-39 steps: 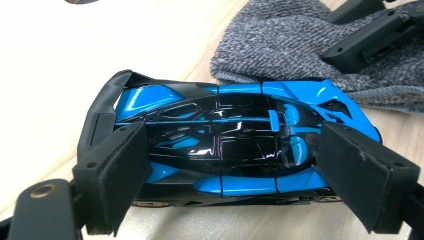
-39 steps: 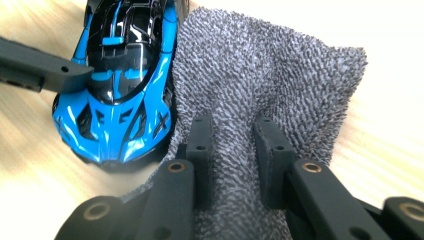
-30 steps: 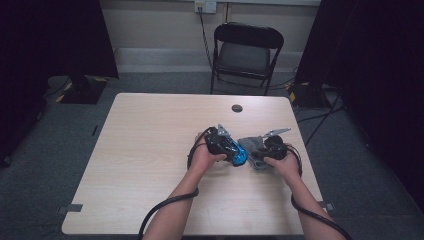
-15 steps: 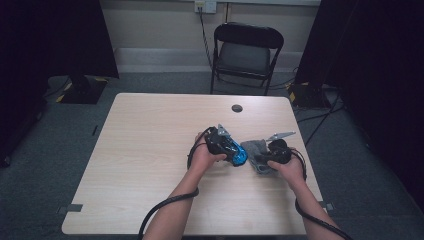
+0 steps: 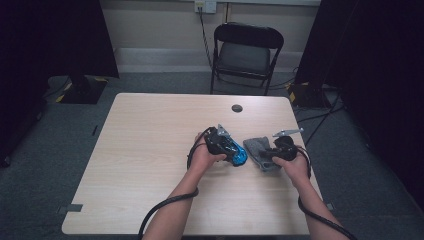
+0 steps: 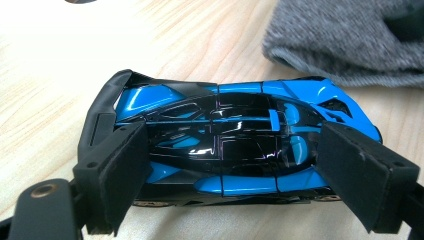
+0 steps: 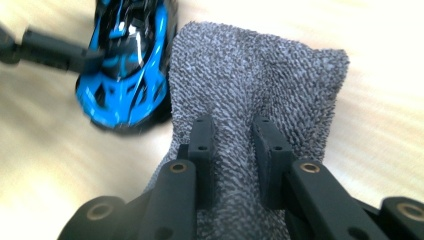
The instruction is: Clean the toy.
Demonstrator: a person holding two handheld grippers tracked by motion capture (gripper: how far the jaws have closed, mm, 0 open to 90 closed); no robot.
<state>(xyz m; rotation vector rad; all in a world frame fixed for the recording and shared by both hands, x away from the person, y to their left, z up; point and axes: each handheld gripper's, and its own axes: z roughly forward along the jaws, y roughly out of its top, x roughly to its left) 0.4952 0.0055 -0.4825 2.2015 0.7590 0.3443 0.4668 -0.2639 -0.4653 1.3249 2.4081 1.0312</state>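
On the pale wooden bench (image 5: pixel 150 150), seen from the high view, the left tongs (image 5: pixel 231 151) hold a glossy blue and black toy sports car (image 5: pixel 237 155), while the right tongs (image 5: pixel 264 155) sit on a crumpled grey knitted cloth (image 5: pixel 256 147) just beside it. Car and cloth lie close together toward the right half of the bench. A small dark round disc (image 5: pixel 237 108) lies well apart near the far edge, and a black folding metal chair (image 5: pixel 246 52) stands behind the bench.

From the left gripper view, the left tongs (image 6: pixel 232 172) are spread wide around the toy car (image 6: pixel 225 140), one pad at each end of its body, pinching it lengthwise. The car rests on the bench (image 6: pixel 60 65) and the grey cloth (image 6: pixel 350 40) lies just beyond it.

From the right gripper view, the right tongs (image 7: pixel 234 145) are drawn close together, pinching a raised fold of the cloth (image 7: pixel 260 75). The toy car (image 7: pixel 127 75) lies at the cloth's edge, perhaps touching it, though the blur makes that hard to tell.
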